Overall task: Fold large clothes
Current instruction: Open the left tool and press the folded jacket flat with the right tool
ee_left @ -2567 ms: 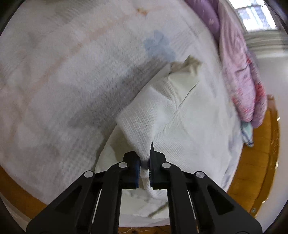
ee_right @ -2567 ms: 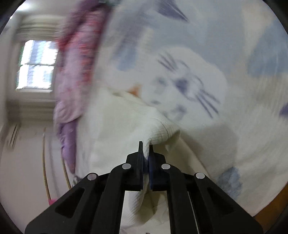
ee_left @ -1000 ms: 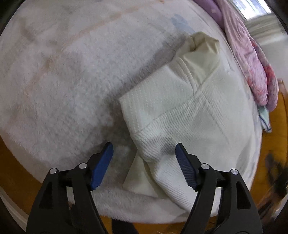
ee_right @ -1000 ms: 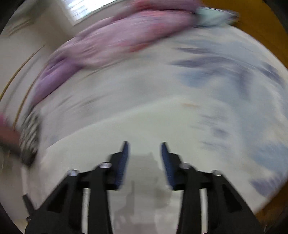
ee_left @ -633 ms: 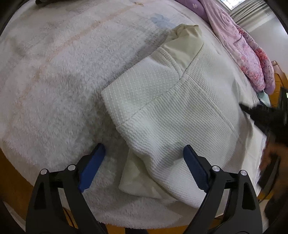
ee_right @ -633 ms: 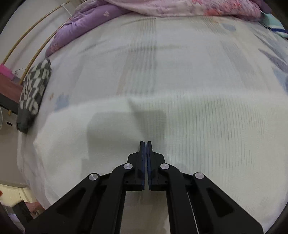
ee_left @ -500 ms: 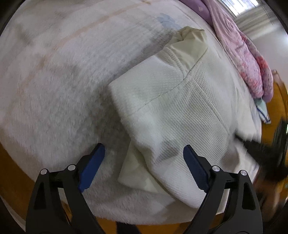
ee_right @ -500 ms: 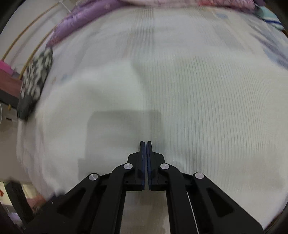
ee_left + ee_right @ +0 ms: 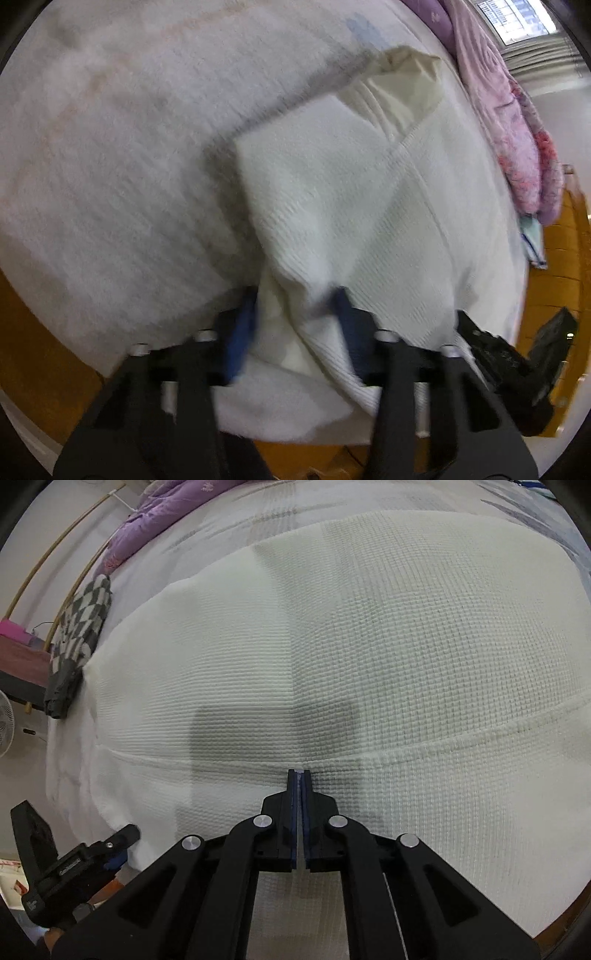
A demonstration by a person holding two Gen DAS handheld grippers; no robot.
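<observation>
A cream waffle-knit garment (image 9: 351, 192) lies folded on the white fuzzy bed cover (image 9: 129, 147), its smooth lining showing at the far end. My left gripper (image 9: 293, 328) is at the near corner. Its jaws are closing, and the cloth bunches up between the blue pads (image 9: 240, 332). In the right wrist view the same garment (image 9: 332, 646) fills the frame. My right gripper (image 9: 299, 775) is shut, its tips down on a ribbed seam (image 9: 461, 738), with no cloth visibly between them. Each gripper shows at the edge of the other's view: the right gripper (image 9: 517, 369) and the left gripper (image 9: 74, 860).
A pink quilt (image 9: 517, 140) runs along the far side of the bed, a purple quilt (image 9: 159, 528) beyond it. A checkered cloth (image 9: 81, 620) lies at the bed's left edge. Wooden floor (image 9: 554, 277) borders the bed. A fan (image 9: 5, 723) stands far left.
My left jaws have narrowed from wide open onto the garment's near corner, which now bunches up. My right gripper, slightly open a second ago, shut and came down close onto the garment.
</observation>
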